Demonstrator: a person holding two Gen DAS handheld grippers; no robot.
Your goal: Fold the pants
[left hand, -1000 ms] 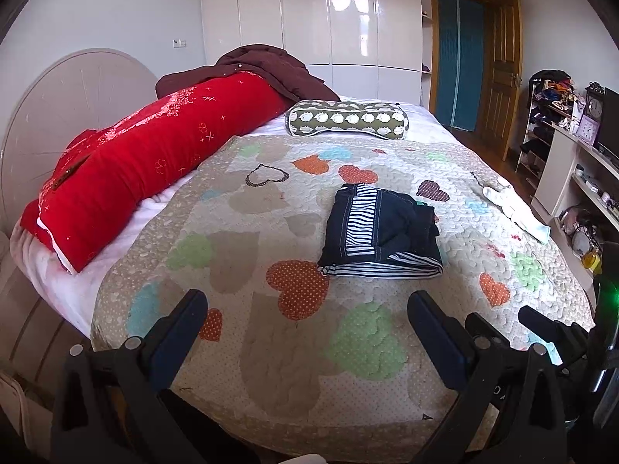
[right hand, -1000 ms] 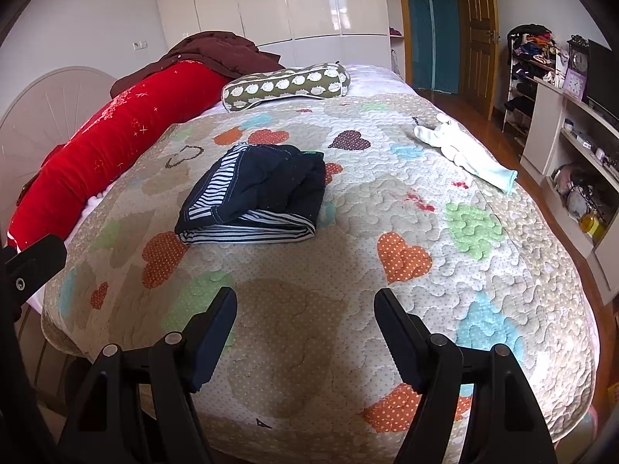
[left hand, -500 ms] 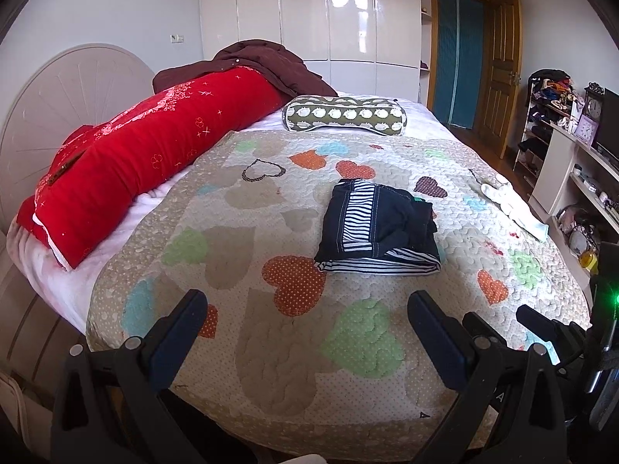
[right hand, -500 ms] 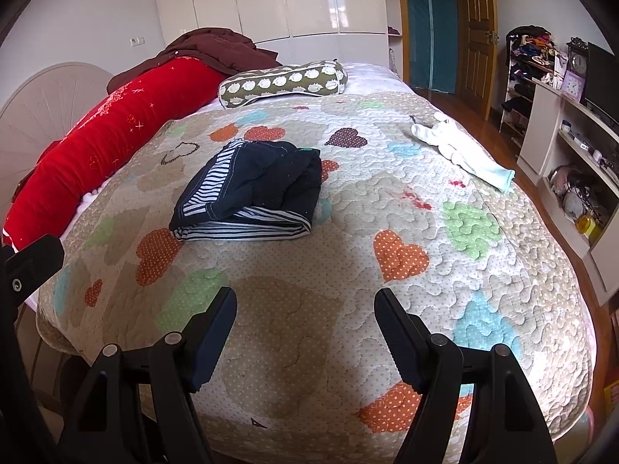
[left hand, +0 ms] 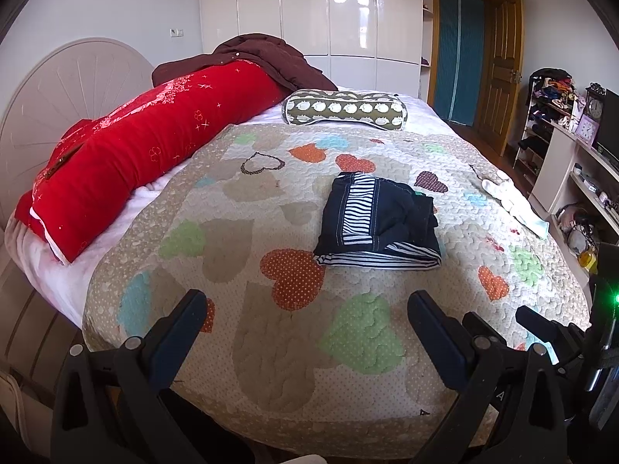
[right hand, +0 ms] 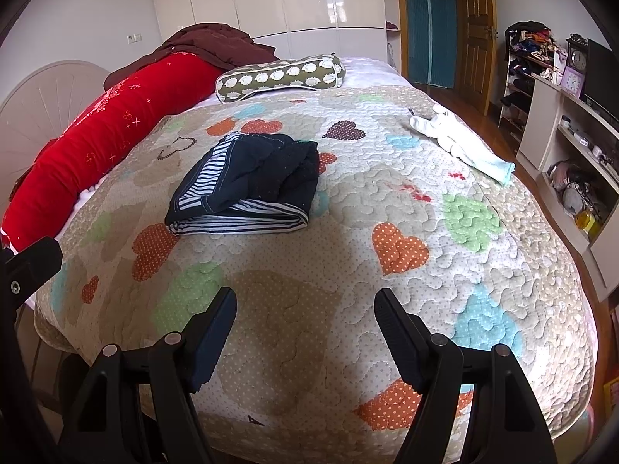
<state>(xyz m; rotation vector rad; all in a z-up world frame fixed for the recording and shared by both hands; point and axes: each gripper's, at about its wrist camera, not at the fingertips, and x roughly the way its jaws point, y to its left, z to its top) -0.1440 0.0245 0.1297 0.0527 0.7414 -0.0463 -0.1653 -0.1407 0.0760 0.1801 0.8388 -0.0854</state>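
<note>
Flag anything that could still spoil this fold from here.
The pants lie folded but bulky, with the top layer rumpled, so the stack may slump open. Both hand-held grippers, left and right, hang open near the quilt's edge; reaching in again could snag the striped lining. The white cloth nearby might get dragged along.

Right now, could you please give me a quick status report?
Left tongs and right tongs open, empty. Pants lie folded on the quilt. Nothing in the way.
</note>
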